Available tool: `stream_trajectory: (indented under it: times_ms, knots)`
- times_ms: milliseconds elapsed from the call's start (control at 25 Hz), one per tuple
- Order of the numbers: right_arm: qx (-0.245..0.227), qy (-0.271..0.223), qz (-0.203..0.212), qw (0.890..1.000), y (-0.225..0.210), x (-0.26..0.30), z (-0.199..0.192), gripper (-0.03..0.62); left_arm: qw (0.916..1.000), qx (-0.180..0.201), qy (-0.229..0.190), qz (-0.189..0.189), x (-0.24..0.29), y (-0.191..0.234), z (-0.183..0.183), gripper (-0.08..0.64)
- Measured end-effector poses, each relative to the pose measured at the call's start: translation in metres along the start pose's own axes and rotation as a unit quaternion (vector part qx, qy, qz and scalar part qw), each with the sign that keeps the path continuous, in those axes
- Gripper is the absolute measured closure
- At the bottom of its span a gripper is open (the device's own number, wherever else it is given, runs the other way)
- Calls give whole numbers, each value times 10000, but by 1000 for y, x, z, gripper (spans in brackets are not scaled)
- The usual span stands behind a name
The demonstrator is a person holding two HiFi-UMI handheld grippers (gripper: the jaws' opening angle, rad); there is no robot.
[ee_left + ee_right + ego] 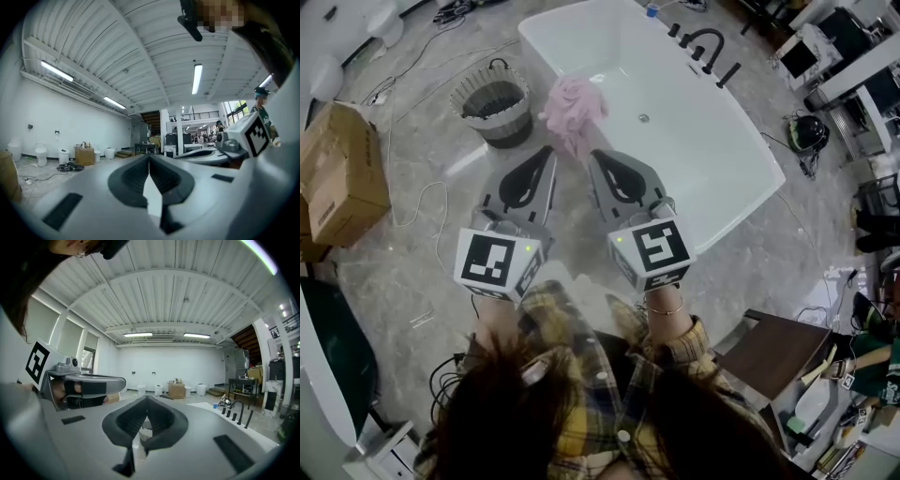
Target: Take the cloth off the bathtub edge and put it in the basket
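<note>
A pink cloth (573,111) hangs over the near-left edge of the white bathtub (703,141). To its left a grey woven basket (495,101) stands on the floor. My left gripper (550,150) and right gripper (593,156) are held side by side just below the cloth, tips pointing at it, both shut with nothing in them. In the left gripper view the jaws (149,158) meet in a closed line and the right gripper (236,140) shows to the right. In the right gripper view the shut jaws (147,400) point level across the room, with the left gripper (79,383) at left.
A cardboard box (339,173) sits at far left, with cables (422,202) across the marble floor. A black faucet (705,45) stands on the tub's far rim. A brown stool (780,352) and clutter lie at lower right.
</note>
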State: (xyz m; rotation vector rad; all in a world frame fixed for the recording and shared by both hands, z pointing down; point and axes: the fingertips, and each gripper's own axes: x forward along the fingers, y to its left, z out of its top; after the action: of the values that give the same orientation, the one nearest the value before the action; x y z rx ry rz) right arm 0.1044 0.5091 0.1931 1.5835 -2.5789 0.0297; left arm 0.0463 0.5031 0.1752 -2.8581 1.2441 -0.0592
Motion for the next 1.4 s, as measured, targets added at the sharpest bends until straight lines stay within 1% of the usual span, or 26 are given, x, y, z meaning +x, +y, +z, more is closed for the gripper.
stream_trajectory:
  times_ms: [160, 360, 560, 680, 800, 920, 1120, 1240, 1400]
  knots:
    - [9, -7, 77, 10000, 2, 3, -5, 577, 9999, 58, -8, 98, -3, 5, -1, 541]
    - [43, 23, 115, 9999, -3, 21, -7, 577, 9997, 34, 7, 247, 2, 27, -2, 541]
    - [28, 41, 42, 10000, -15, 57, -9, 577, 9998, 67, 0, 203, 23, 57, -7, 541]
    - [72, 19, 45, 10000, -25, 91, -9, 577, 9999, 99, -22, 125, 47, 85, -7, 540]
    - [93, 84, 15, 9999, -37, 133, -5, 577, 9999, 115, -61, 86, 75, 123, -1, 541]
    - [40, 147, -26, 9999, -47, 177, 2, 577, 9999, 37, -116, 58, 101, 163, 6, 541]
    - [-12, 193, -37, 9998, -58, 248, 7, 577, 9999, 71, -61, -105, 143, 222, 0, 541]
    - [6, 216, -119, 9997, -68, 280, 8, 577, 9998, 72, -21, -173, 162, 250, -3, 541]
    - [51, 288, -355, 9989, -85, 311, 4, 577, 9996, 57, 34, -278, 183, 280, -11, 541]
